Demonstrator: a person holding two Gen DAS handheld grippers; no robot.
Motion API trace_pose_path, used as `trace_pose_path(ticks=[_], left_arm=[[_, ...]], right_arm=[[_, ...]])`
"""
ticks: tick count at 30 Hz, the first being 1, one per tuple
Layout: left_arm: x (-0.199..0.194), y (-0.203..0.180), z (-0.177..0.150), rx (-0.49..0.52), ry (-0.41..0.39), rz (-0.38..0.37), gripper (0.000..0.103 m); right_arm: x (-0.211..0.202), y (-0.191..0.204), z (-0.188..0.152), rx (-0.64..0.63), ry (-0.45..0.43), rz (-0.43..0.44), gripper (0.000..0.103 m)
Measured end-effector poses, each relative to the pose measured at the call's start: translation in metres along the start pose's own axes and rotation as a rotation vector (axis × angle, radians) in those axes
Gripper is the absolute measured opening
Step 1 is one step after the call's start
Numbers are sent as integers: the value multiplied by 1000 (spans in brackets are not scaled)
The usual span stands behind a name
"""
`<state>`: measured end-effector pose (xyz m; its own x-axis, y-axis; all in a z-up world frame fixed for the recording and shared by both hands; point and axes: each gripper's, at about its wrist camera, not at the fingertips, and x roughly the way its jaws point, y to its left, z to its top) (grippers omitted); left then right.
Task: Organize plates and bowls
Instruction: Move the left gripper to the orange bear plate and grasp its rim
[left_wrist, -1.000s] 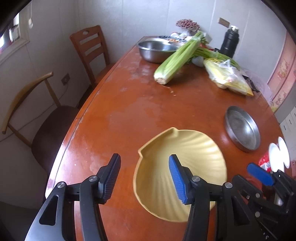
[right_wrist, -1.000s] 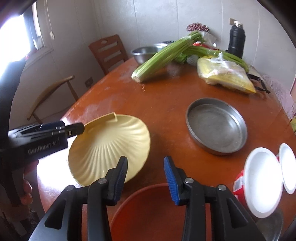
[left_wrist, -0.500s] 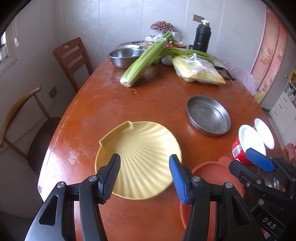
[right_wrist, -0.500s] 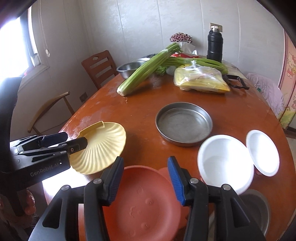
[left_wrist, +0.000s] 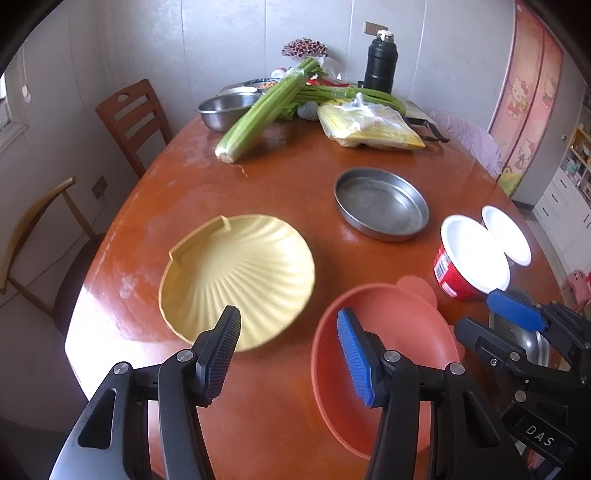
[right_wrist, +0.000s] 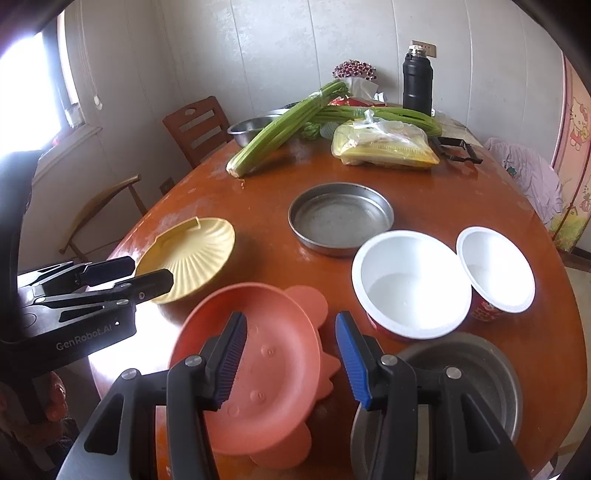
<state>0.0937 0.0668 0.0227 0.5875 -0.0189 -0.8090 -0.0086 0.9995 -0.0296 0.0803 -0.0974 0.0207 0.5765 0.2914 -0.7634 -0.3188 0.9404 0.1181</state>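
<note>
A yellow shell-shaped plate (left_wrist: 240, 273) (right_wrist: 192, 254) lies on the table's near left. An orange plate (left_wrist: 391, 347) (right_wrist: 258, 354) lies to its right. A round steel pan (left_wrist: 380, 203) (right_wrist: 340, 214) sits mid-table. Two red bowls with white insides, a large one (left_wrist: 472, 254) (right_wrist: 410, 284) and a small one (left_wrist: 508, 232) (right_wrist: 495, 269), stand at the right. A grey steel bowl (right_wrist: 472, 376) sits near right. My left gripper (left_wrist: 288, 354) (right_wrist: 129, 273) is open and empty above the near edge. My right gripper (right_wrist: 288, 360) (left_wrist: 495, 317) is open and empty above the orange plate.
Celery stalks (left_wrist: 266, 110), a steel basin (left_wrist: 225, 109), a yellow plastic bag (left_wrist: 369, 125) and a black thermos (left_wrist: 380, 62) crowd the brown table's (left_wrist: 288, 177) far end. Two wooden chairs (left_wrist: 133, 118) stand at the left by the wall.
Both grippers have pulled back and risen from the table. The yellow plate, first between my left fingers, now lies ahead of them. More dishes have come into view.
</note>
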Motion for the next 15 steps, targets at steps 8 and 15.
trace_pose_path(ticks=[8,15], left_arm=[[-3,-9,-27,-13,31,3,56],[1,-14,-48,-24,61,-5,56]], right_arm=[[6,-4,-12,-24,33,22,50],[27,-1,-13,-70,92,44,50]])
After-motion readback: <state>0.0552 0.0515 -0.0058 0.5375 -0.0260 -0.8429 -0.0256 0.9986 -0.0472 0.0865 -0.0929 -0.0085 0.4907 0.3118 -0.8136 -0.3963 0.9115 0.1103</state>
